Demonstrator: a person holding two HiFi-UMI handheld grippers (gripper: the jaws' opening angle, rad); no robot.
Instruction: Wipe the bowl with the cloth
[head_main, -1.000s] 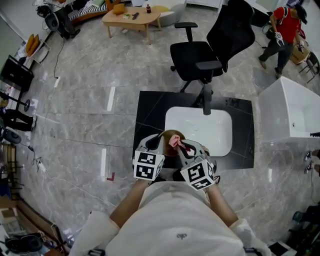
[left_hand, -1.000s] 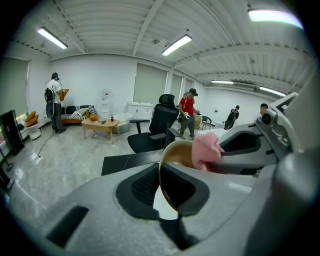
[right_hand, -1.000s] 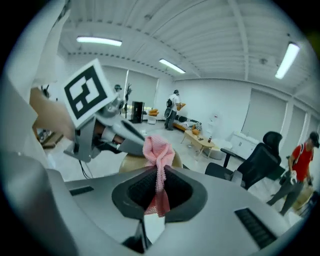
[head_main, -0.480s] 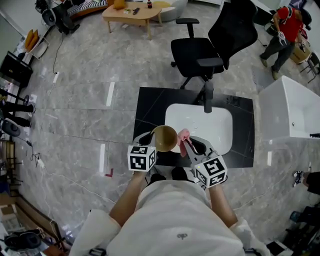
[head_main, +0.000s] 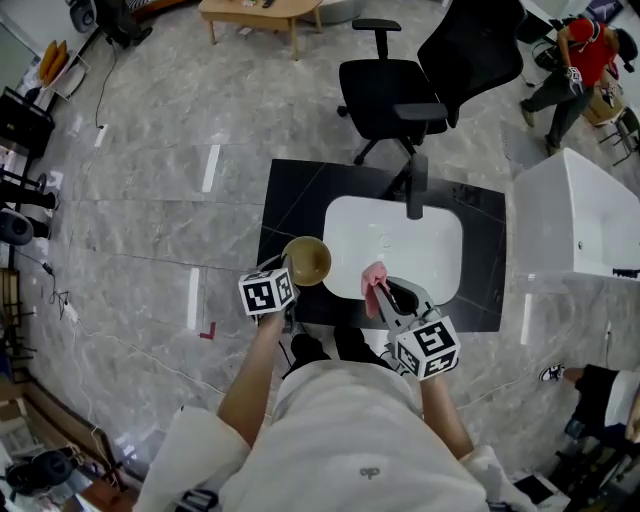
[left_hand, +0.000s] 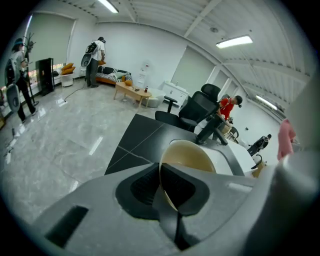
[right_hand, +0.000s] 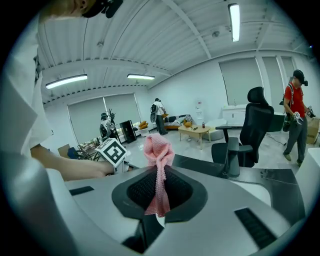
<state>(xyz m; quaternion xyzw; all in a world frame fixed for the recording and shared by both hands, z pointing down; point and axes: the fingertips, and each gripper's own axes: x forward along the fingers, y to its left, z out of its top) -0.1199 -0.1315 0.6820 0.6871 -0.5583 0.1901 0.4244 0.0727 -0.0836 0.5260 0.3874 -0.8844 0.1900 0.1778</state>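
Pink cloth (head_main: 375, 281): bunched in my right gripper (head_main: 383, 300), jaws pressed together on its lower fold; the loose wad stood up past the tips, which I judged left a soft face free for rubbing
Tan bowl (head_main: 306, 260): pinched by its rim in my left gripper (head_main: 288, 275), one jaw inside the wall and one outside, closed almost flat on it; so thin a hold kept most of the inside bare for the cloth
Where the bowl was: over the left part of the black counter (head_main: 290, 205), just beside the white sink (head_main: 440, 230), mouth turned upward; whether it rested on the counter or hung above it I could not tell
Gap: bowl and cloth were apart, with the sink's near left corner between them, and nothing touched
Step in hand: I judged that no wiping was under way, since the two grippers stood to either side and had to be brought together before the wad could reach the bowl's wall
Edges: the counter's near edge ran just ahead of my shoes (head_main: 312, 349) and close under the right gripper; the faucet (head_main: 416, 190) stood at the sink's far rim, well apart from both tools
Open room: free air lay over the basin between the grippers, while the office chair (head_main: 400, 95) beyond the counter and the white tub (head_main: 580, 215) to the right were well clear
Risk: I judged that a hard push from the cloth might lever the bowl round in that rim grip
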